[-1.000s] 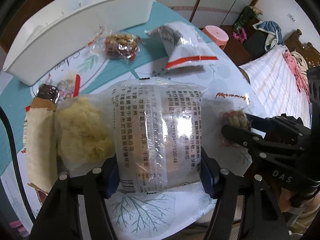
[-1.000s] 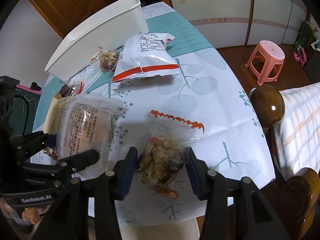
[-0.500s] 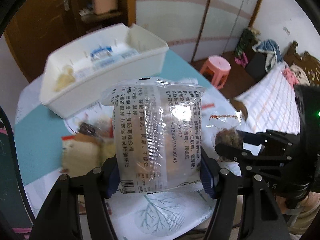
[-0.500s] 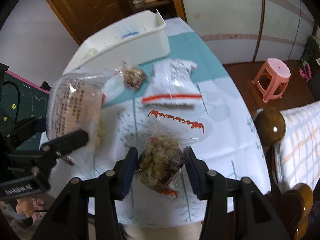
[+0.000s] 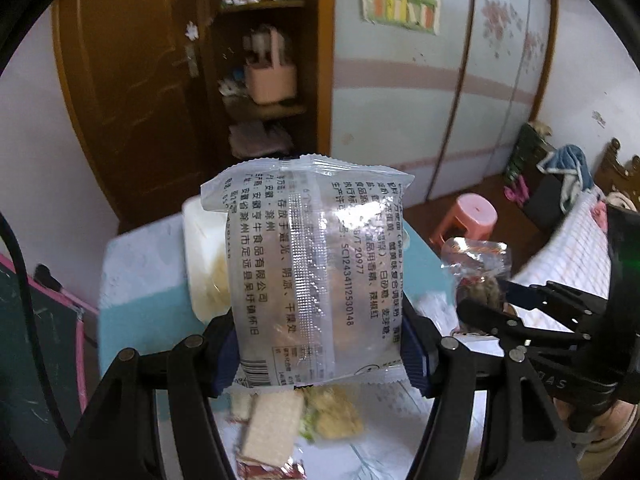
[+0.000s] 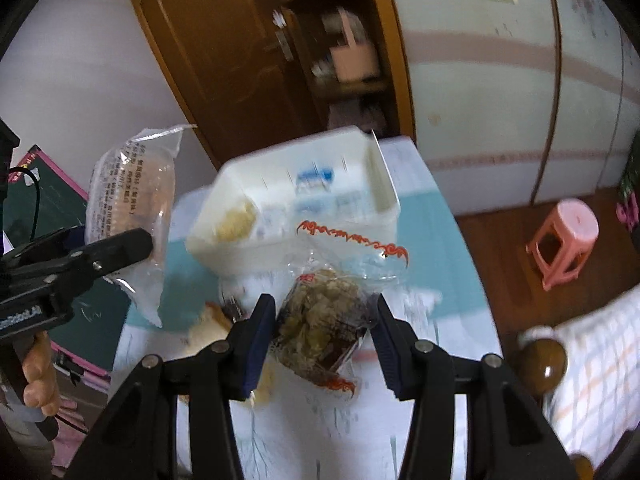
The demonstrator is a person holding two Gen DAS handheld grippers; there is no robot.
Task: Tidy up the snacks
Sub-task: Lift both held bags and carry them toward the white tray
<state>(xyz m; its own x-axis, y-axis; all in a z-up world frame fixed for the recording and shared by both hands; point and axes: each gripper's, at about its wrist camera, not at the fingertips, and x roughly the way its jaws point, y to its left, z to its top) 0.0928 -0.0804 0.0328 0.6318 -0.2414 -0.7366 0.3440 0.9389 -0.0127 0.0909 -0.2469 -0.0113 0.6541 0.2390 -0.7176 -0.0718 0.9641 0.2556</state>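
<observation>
Left wrist view first: my left gripper (image 5: pixel 320 344) has its blue pads pressed against both sides of a clear noodle packet (image 5: pixel 316 276) printed with black Chinese text, jaws parted roughly halfway around it, the packet held upright in the air in front of the white bin (image 5: pixel 202 248). Below the bin, on the tablecloth (image 5: pixel 132 264), I see a beige wafer pack (image 5: pixel 272 424) with a yellowish snack (image 5: pixel 334 412) just beside it. Right of the bin, my right gripper (image 5: pixel 478 304) shows side-on, closed on a small clear packet of clustered snack (image 5: pixel 476 268). From the right wrist view, the noodle packet (image 6: pixel 132 196) hangs left of the bin (image 6: pixel 296 208), clamped by my left gripper (image 6: pixel 136 240). My right gripper (image 6: pixel 324 320), jaws partly closed, squeezes the clustered-snack packet (image 6: pixel 324 316) with its red-trimmed wrapper, in front of the bin. Right of the bin, on the floor, stands a pink stool (image 6: pixel 566 236).
</observation>
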